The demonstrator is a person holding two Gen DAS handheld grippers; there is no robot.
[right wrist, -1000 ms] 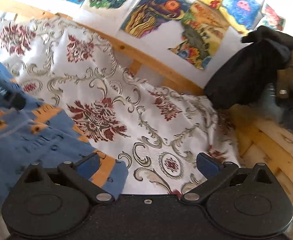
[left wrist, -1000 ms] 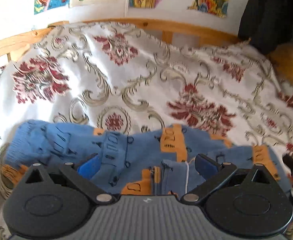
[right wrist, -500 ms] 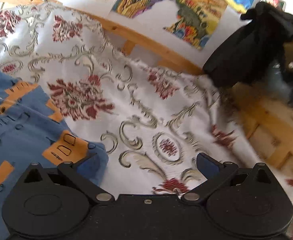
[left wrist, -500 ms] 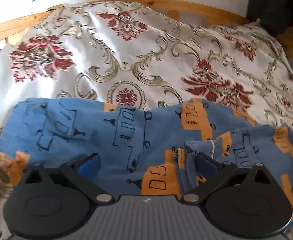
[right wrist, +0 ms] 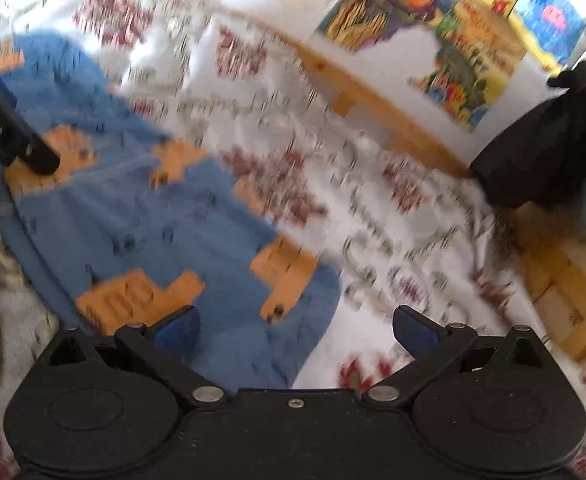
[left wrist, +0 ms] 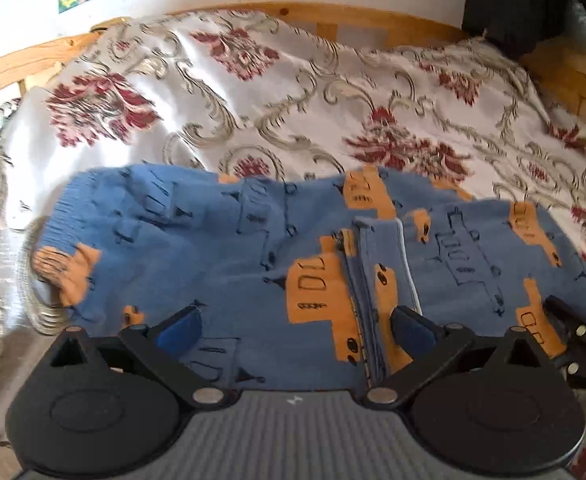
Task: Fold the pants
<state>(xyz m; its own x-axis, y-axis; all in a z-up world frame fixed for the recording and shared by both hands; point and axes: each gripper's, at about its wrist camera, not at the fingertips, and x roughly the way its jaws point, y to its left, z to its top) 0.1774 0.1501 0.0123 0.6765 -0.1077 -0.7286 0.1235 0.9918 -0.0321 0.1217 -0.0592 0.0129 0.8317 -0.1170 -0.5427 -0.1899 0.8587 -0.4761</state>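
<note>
Blue pants point(left wrist: 221, 256) with orange truck prints lie flat across the floral bedspread point(left wrist: 293, 100), ribbed cuff at the left. A folded strip of the fabric runs down their middle. My left gripper point(left wrist: 295, 326) hovers open over the near edge of the pants, nothing between its fingers. In the right wrist view, which is motion-blurred, the pants point(right wrist: 165, 216) fill the left half. My right gripper point(right wrist: 295, 326) is open above their right end, holding nothing. The left gripper's black body point(right wrist: 9, 128) shows at the far left there.
A wooden bed frame point(left wrist: 353, 16) runs along the far side under colourful wall pictures point(right wrist: 453, 48). A black garment point(right wrist: 545, 152) hangs at the right over wooden slats point(right wrist: 565, 288). Part of the other gripper point(left wrist: 581, 344) shows at the right edge of the left wrist view.
Both grippers have pulled back and risen, so more of the pants shows in each view. The right wrist view has swung left over the pants and is now blurred.
</note>
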